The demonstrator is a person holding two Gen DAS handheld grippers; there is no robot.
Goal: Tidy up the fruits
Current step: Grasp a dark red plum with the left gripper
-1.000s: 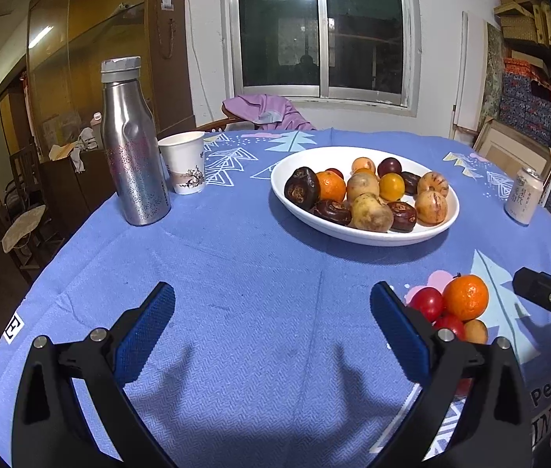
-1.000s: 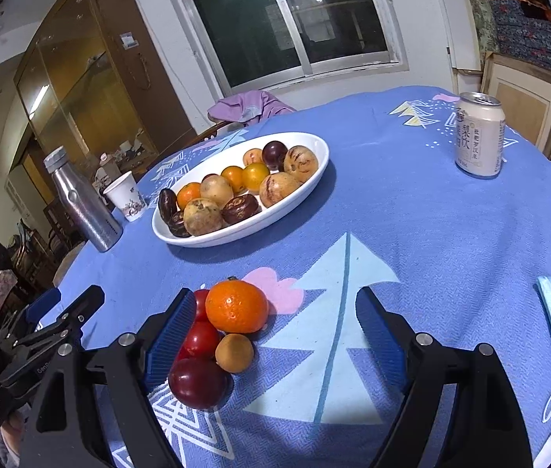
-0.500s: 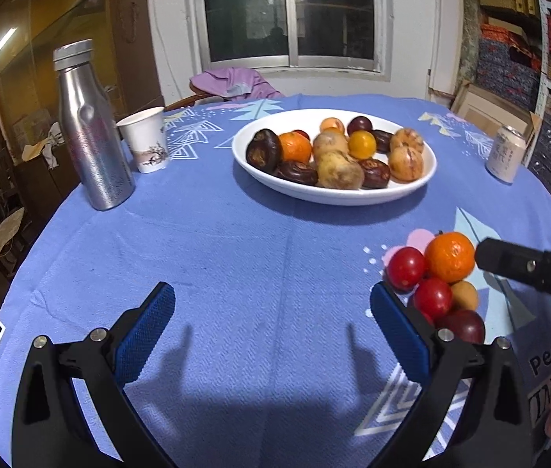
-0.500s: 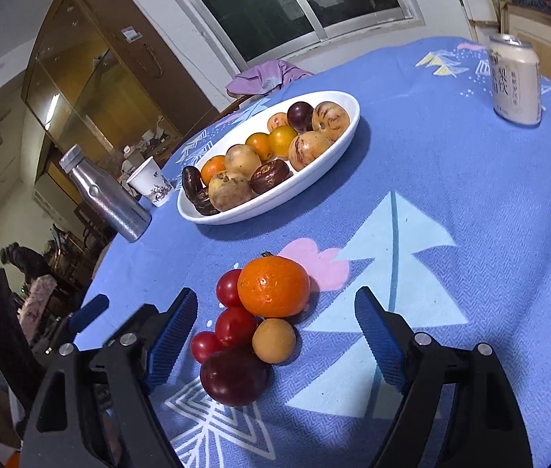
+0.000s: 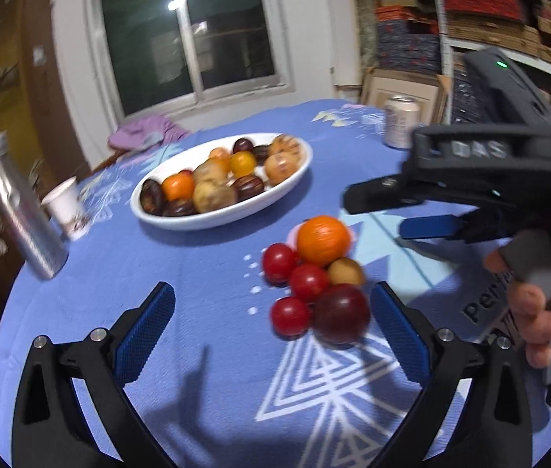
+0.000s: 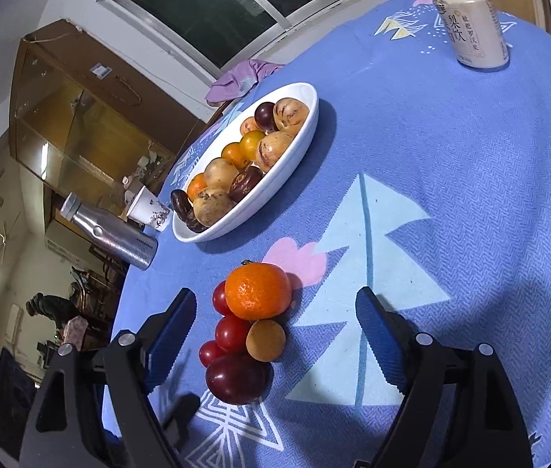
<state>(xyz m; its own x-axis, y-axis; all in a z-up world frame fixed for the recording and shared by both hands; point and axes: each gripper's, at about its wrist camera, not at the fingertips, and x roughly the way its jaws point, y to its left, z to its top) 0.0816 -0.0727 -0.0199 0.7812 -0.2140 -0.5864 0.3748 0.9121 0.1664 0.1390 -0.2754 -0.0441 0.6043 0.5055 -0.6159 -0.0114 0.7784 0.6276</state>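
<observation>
Bowl [image 6: 306, 132] at my 11 o'clock is already loaded w/ fruit, but the loose pile [image 6: 246, 335] (orange, tomatoes, plum) sits on the cloth btwn my spread right gripper [image 6: 275, 335], nothing held. Left gripper [image 5: 271, 331] is spread too, empty, pile at its 1 o'clock. Only the left cam shows my right hand [image 5: 537, 312] on the handle.
</observation>
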